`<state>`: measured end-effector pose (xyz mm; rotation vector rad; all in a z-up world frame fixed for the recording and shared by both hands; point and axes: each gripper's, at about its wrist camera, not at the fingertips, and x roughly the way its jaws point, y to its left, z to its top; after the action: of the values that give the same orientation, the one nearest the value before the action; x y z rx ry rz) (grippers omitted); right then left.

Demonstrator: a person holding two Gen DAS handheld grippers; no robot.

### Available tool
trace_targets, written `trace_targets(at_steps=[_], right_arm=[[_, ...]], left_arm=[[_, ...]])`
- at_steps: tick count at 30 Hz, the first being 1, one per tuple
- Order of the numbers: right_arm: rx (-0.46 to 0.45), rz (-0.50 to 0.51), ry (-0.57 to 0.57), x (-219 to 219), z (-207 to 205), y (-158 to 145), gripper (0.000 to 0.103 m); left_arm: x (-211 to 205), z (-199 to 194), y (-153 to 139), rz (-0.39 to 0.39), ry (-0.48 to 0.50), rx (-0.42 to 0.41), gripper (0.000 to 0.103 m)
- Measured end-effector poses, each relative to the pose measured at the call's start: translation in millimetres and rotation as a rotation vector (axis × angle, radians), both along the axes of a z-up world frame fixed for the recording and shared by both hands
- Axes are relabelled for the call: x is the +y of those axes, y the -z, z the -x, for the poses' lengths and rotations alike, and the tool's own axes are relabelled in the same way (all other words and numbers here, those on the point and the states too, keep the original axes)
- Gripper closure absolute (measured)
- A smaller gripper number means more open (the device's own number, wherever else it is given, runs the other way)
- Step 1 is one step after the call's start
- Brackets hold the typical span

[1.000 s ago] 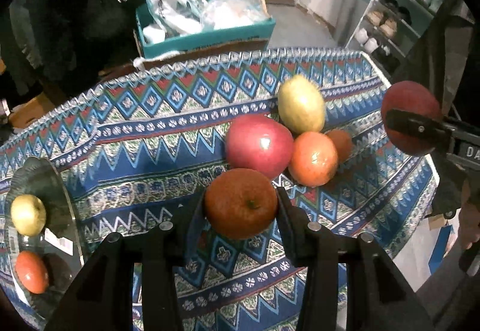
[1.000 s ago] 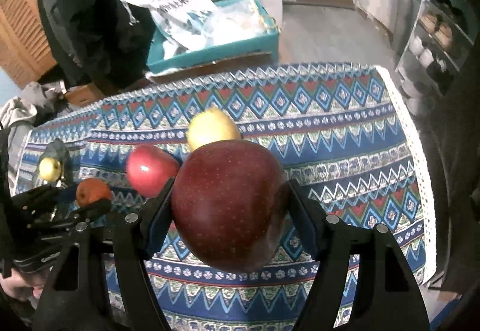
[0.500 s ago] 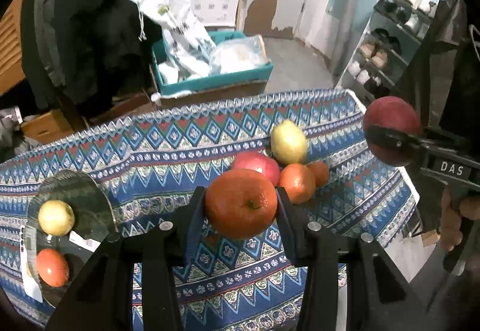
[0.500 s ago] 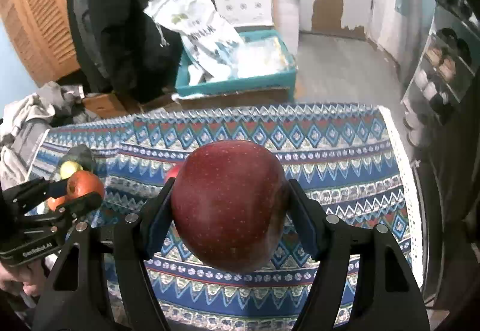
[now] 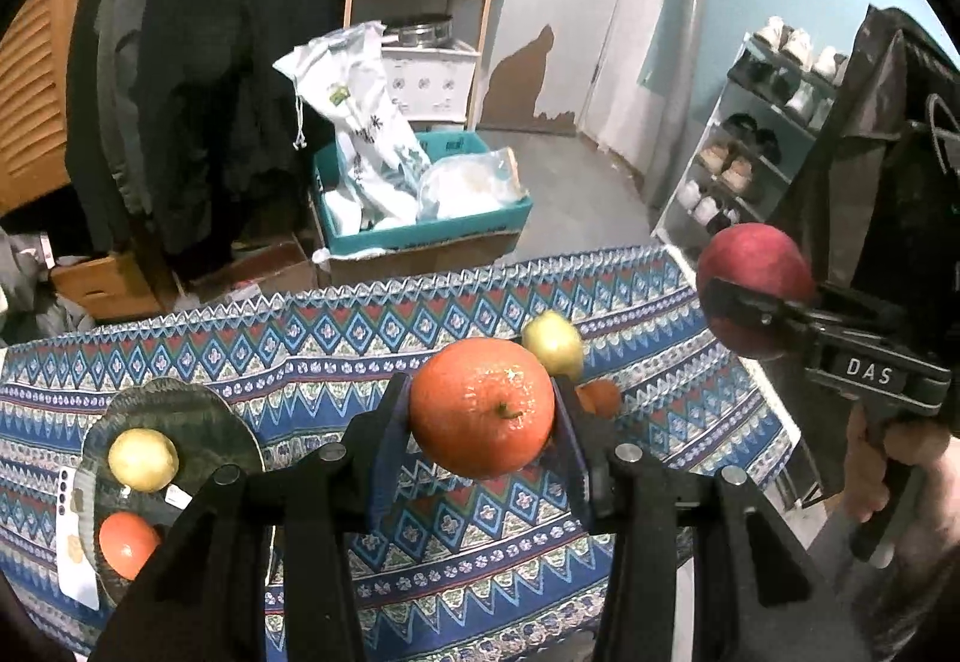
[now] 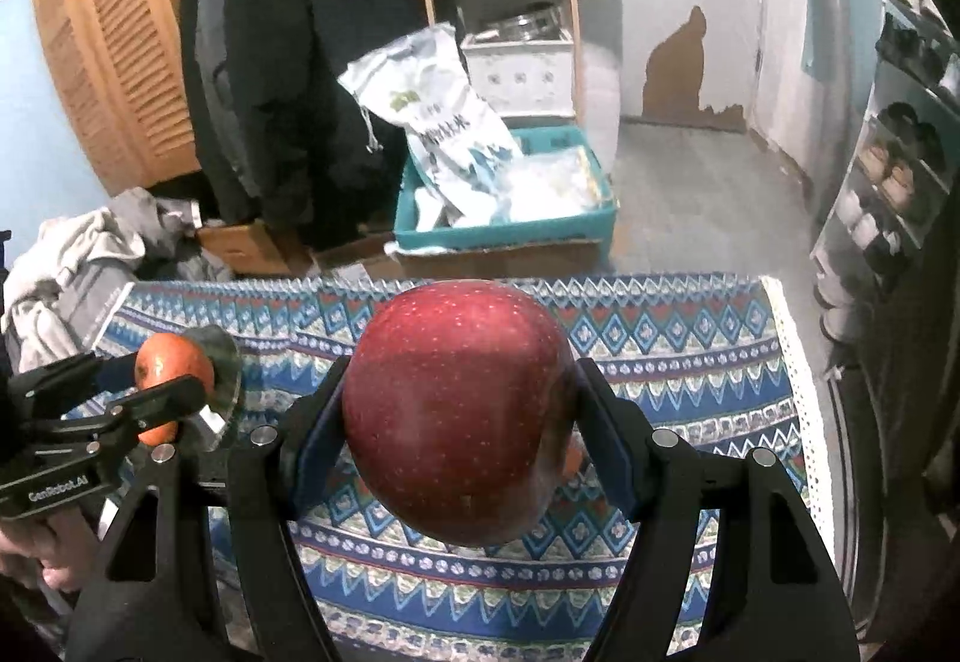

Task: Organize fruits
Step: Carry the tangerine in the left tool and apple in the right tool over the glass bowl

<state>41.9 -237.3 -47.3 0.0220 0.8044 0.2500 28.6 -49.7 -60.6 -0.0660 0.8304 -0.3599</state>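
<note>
- The left gripper (image 5: 482, 413) is closed on an orange (image 5: 482, 406), both pads pressed against its sides, and holds it in the air above the patterned tablecloth (image 5: 336, 356).
- The right gripper (image 6: 459, 422) is clamped on a big red apple (image 6: 459, 410), also lifted clear of the cloth; in the left wrist view the same apple (image 5: 753, 296) shows at the far right, pinched between dark fingers, with a hand (image 5: 894, 464) on the grip below.
- In the right wrist view the left gripper and its orange (image 6: 173, 368) sit at the left edge, in front of the plate.
- A dark plate (image 5: 186, 422) lies on the left part of the cloth. On it rest a yellow apple (image 5: 143, 459) on the far side and a second orange (image 5: 128, 544) on the near side, close together.
- A yellow-green fruit (image 5: 552, 344) lies on the cloth towards the right, partly hidden behind the held orange, and a small orange fruit (image 5: 600, 398) lies just beside it on its near side.
- Beyond the table's far edge, a teal box (image 5: 420, 224) on the floor holds a white bag (image 5: 366, 122) and a clear packet.
- A shoe rack (image 5: 750, 140) stands at the far right and dark coats (image 5: 210, 62) hang at the far left.
</note>
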Motion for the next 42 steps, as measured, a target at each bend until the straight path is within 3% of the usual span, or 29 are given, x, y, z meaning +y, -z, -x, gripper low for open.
trace_targets(at_steps=[21, 42], right_arm=[[-0.053, -0.038, -0.133, 72, -12, -30, 0.032], [-0.006, -0.045, -0.303, 174, -39, -21, 0.032]], left_arm=[[54, 6, -19, 0.027, -0.106, -0.040, 0.057], [139, 11, -3, 0.051, -0.283, -0.003, 0.057]])
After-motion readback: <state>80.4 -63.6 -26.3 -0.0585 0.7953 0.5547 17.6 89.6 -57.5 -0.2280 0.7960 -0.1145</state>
